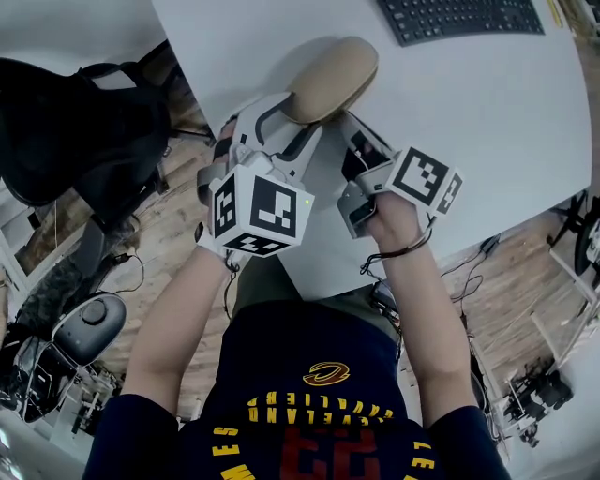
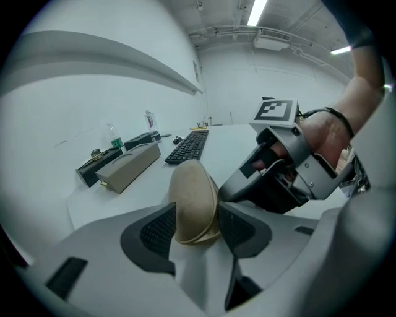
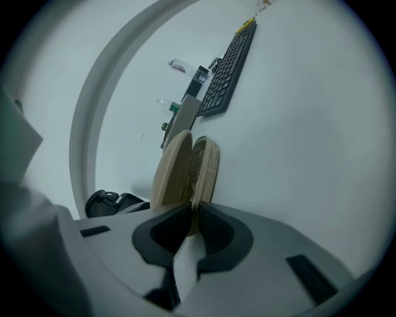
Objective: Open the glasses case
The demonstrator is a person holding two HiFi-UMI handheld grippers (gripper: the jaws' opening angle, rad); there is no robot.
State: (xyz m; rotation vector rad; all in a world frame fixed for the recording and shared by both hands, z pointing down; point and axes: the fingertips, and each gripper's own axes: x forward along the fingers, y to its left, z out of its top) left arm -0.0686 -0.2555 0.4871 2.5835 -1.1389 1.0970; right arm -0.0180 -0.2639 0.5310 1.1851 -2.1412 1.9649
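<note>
A tan, oval glasses case [image 1: 333, 77] lies on the white table [image 1: 487, 141] near its front edge. My left gripper [image 1: 292, 114] is shut on the case's near end; in the left gripper view both pads press the sides of the case [image 2: 193, 201]. My right gripper [image 1: 344, 120] comes in from the right at the same end. In the right gripper view the case [image 3: 185, 170] stands on edge with a narrow slit between its two halves. The right gripper [image 3: 193, 226] has its pads pinched on one thin rim of the case.
A black keyboard [image 1: 459, 17] lies at the far side of the table. A grey box [image 2: 127, 167], a black box [image 2: 93, 164] and small bottles [image 2: 114, 136] stand further back. A black office chair [image 1: 75, 122] is on the floor at the left.
</note>
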